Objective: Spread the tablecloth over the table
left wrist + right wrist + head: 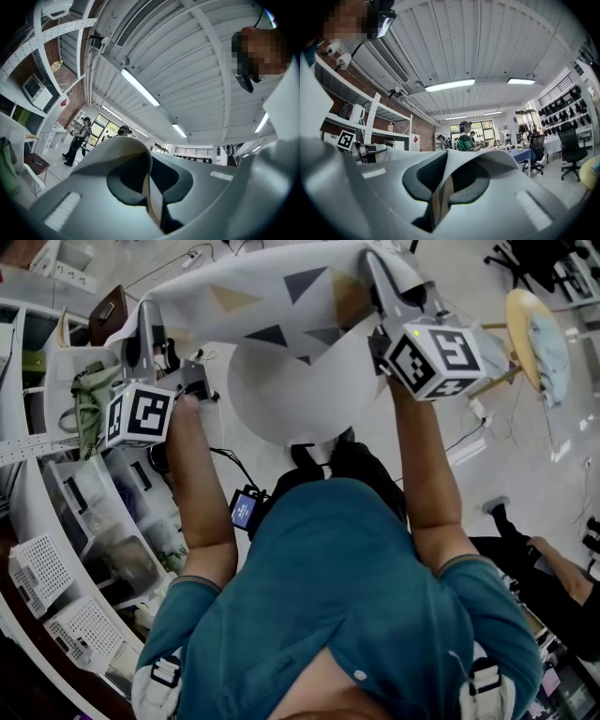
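Far left: shelving [28, 442] with white baskets [42, 568] and a green bag [89, 399] hung on it.

Next over, left gripper [142, 322], raised, marker cube toward the head camera. Jaws closed tight, pinching a thin edge of the tablecloth [272, 296] between the pads; edge-on strip of fabric plain in left gripper view.

Cloth white with grey and tan triangles, held up off everything, stretched across from one gripper to the other.

Below it in head view, round white table [281, 404], not covered, far edge hidden behind the hanging cloth. Near centre, small black device with lit screen [246, 509] just beside the teal shirt [337, 596].

Right of that, right gripper [377, 273], also raised. Jaws closed on the opposite cloth edge, fabric pinched between the pads and folded over the top in right gripper view.

Far right: round wooden stand [525, 306] with something pale blue on it. Another person's hand [548, 554] low near the frame edge.
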### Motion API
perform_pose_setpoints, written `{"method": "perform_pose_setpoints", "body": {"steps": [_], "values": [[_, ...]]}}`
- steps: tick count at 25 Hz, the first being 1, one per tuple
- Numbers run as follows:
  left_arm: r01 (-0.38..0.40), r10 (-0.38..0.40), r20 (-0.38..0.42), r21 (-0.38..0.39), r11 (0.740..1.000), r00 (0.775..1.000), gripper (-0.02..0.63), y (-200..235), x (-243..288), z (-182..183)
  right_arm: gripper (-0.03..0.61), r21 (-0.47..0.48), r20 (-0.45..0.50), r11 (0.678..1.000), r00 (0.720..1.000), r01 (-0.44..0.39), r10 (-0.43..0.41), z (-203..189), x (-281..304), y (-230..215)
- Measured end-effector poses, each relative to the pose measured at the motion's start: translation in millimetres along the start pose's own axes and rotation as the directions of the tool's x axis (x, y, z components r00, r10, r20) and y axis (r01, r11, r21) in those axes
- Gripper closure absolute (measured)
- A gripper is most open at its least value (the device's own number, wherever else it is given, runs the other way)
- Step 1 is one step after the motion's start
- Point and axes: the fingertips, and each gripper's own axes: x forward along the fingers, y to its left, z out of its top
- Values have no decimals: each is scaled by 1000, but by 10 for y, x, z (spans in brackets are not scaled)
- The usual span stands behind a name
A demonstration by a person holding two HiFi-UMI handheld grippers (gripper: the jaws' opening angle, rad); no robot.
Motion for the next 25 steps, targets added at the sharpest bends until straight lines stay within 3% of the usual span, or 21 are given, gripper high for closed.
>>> {"method": "perform_pose_setpoints", "body": {"steps": [25], "values": [[-183,178,-99,-42,982,979,606,-620,-1273,-735,557,123,-125,984,982,-129,145,-784,-1173,-29]]}}
